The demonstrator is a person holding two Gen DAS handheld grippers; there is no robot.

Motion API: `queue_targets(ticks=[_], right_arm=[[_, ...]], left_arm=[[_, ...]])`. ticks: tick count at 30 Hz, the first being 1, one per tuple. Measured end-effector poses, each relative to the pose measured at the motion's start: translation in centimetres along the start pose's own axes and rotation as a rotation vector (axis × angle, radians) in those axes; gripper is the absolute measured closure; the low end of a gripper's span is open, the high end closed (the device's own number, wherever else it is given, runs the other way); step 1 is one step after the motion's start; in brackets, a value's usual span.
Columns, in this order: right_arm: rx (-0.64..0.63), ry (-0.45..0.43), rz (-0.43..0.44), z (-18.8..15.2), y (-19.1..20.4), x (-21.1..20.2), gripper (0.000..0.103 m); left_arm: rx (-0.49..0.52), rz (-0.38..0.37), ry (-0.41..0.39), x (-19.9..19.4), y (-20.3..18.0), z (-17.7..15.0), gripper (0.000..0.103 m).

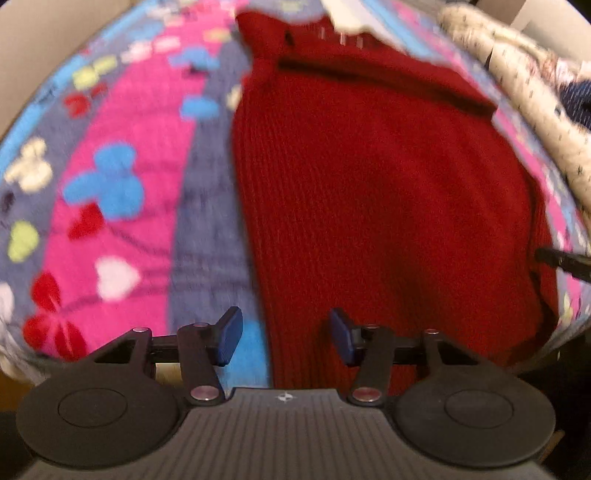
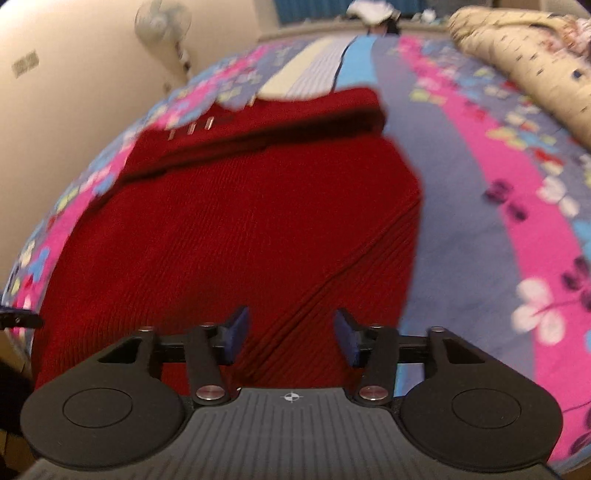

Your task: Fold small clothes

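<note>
Red ribbed knit garment (image 1: 388, 206) lying flat on a bed under a fleece blanket (image 1: 122, 147) printed with butterflies and hearts. Its far portion appears already doubled over, forming a dark crosswise ridge; the near portion seems to remain unfolded. Left tongs (image 1: 286, 338) and right tongs (image 2: 291, 338) both stand apart, gripping nothing, above the near hem. A cream speckled quilt (image 2: 524, 62) lies bunched beside.

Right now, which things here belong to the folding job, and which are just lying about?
Job: red knitted garment, left gripper, right gripper.

Lying about: butterfly-patterned blanket, cream speckled quilt, standing fan.
</note>
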State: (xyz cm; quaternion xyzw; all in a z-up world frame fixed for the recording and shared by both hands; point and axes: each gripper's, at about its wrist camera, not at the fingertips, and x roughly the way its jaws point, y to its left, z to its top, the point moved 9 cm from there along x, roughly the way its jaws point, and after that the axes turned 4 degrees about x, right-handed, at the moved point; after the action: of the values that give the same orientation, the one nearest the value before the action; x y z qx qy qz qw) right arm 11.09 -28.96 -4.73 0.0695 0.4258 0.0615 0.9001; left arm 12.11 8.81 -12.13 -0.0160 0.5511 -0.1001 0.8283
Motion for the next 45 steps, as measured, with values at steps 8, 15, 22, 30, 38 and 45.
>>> queue_targets(ticks=[8,15,22,30,38,45], right_arm=[[-0.139,0.016,-0.066,-0.8,2.1,1.0,0.029],[-0.147,-0.006,-0.078,-0.5,1.4,-0.8,0.088],[0.23,-0.208,-0.117,2.4,-7.2,-8.4,0.09],[0.355,0.014,-0.214,-2.4,-11.7,-5.9,0.089],[0.392,0.083,-0.249,-3.5,-13.0,-4.1,0.07],[0.403,0.091,-0.242,-3.8,-13.1,-4.2,0.063]], left_arm=[[0.036,-0.002,-0.016,-0.2,-0.1,-0.6,0.066],[0.09,-0.015,-0.058,-1.9,-1.2,-0.3,0.091],[-0.089,-0.023,-0.271,-7.8,2.6,1.4,0.092],[-0.16,-0.022,-0.056,-3.6,2.7,0.1,0.087],[-0.138,-0.004,-0.005,-2.6,2.2,-0.9,0.071],[-0.11,0.012,0.005,-2.4,2.2,-1.8,0.07]])
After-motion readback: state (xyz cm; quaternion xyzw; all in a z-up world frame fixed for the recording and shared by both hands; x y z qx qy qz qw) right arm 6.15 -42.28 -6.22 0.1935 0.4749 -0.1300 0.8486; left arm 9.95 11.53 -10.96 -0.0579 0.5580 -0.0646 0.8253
